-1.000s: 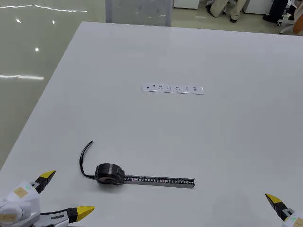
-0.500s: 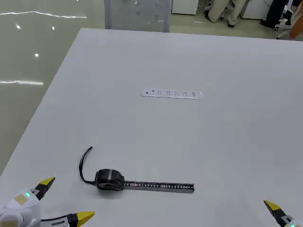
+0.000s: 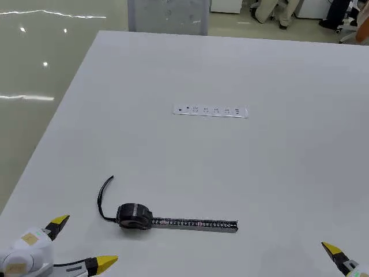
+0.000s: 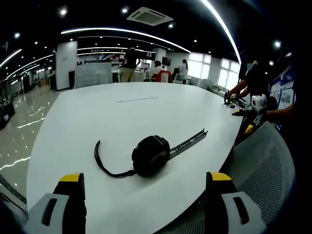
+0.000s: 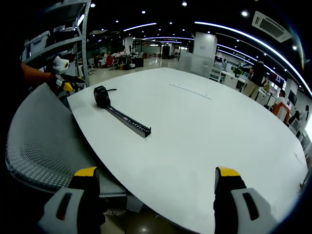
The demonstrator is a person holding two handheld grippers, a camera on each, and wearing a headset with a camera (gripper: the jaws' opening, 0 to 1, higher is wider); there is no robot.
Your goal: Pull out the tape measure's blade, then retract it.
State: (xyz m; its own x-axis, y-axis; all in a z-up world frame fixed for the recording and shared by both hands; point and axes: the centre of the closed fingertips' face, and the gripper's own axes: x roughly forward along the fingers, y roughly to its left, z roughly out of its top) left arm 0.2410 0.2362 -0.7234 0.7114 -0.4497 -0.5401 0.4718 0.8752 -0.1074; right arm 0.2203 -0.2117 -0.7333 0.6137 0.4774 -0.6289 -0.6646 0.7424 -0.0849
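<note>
- Two jobs to split between the hands: pin the case, steer the blade.
- Judging by the blade (image 3: 195, 223) lying drawn out flat on the table (image 3: 277, 173), treat retraction as the step in hand.
- Bring the left gripper (image 3: 82, 242) onto the case (image 3: 134, 216) of the tape measure and close across its sides, clear of the strap (image 3: 102, 196) curling off to its left.
- Take the blade's free end (image 3: 233, 225) with the right gripper (image 5: 156, 171) and feed it back slowly. Avoid letting it whip in, which would probably jerk so light a case sideways.
- Keep the blade flat and in line with the case mouth to spare it a kink.
- Cannot tell from these views whether a lock holds the blade out, so look for one on the case before pushing.
- Find the tape measure near the table's front edge, towards the left, well short of the power strip (image 3: 210, 111) farther back.
- On the left: hovers low by the front-left edge, near the case but not touching, jaws spread wide and gripping nothing, aimed straight at the case in the left gripper view.
- On the right: hangs off the front right, well apart from the blade's free end, jaws likewise wide and empty in the right gripper view, pointing across the table.
</note>
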